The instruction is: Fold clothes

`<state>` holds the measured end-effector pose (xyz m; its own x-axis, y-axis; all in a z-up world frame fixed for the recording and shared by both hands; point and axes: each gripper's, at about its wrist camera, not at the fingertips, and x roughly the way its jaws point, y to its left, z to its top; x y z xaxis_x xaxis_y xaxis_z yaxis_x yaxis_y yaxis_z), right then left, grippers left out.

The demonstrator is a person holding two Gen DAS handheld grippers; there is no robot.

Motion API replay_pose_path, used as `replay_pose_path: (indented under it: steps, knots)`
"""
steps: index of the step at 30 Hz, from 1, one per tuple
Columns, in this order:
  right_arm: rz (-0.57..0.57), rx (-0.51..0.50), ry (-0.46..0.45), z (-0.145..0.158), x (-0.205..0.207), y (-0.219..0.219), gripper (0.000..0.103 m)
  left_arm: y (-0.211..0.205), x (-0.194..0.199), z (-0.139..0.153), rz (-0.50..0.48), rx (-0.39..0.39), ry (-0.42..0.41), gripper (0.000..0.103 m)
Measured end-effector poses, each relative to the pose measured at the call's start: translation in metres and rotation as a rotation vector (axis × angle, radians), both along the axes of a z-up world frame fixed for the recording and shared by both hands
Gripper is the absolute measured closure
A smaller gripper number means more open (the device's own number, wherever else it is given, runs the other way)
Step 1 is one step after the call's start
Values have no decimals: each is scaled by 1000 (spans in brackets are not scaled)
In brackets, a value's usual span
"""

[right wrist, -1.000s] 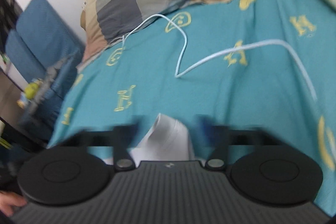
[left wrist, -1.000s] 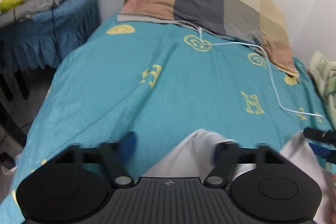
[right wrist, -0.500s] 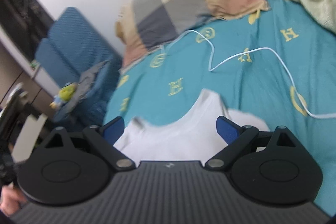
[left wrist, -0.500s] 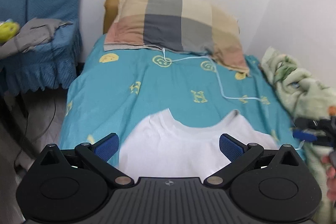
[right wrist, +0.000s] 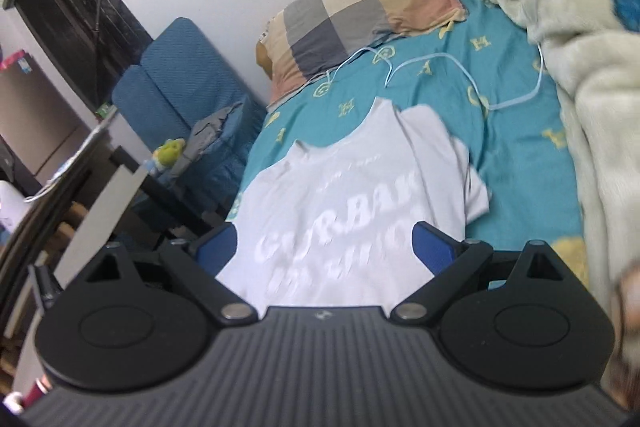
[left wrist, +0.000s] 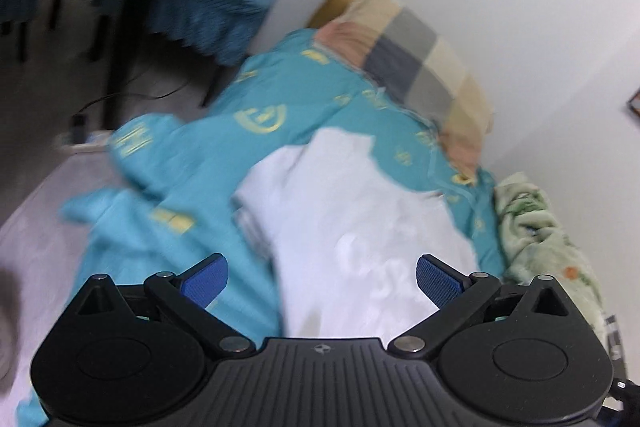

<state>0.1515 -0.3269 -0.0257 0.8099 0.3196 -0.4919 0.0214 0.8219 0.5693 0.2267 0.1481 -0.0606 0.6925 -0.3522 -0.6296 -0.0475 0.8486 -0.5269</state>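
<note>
Both handheld grippers held above the bed, jaws spread

The black left gripper with blue pads (left wrist: 318, 277) and the matching black right gripper (right wrist: 324, 247) each tilt downward, fingers wide apart, nothing clamped between them.

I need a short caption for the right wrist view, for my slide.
Open right claw above a white T-shirt laid flat on the teal bedsheet.

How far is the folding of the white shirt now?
Done: the shirt lies spread on the bed, print up, collar toward the pillow. In hand: nothing; the left claw and the right claw are open and empty. Left: every fold; one sleeve lies creased.
</note>
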Motion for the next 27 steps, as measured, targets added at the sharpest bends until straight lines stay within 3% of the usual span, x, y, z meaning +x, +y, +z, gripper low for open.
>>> replay_pose_path:
  steps: [4,8,12,16,27]
  knots:
    - [27,-1,-23,-5,-20,10,7,7,-28,-5,29,-3,-9,1]
    - [60,-45,-53,-22,-23,20,7,9,-38,-15,70,3,35,1]
    - [94,-66,-48,-41,-19,23,8,0,-40,-15,68,65,37,1]
    - [88,-66,-71,-40,-21,21,8,-11,-42,-13,56,106,21,1]
    - [50,-37,-50,-48,-17,16,8,-4,-32,-30,164,90,79,3]
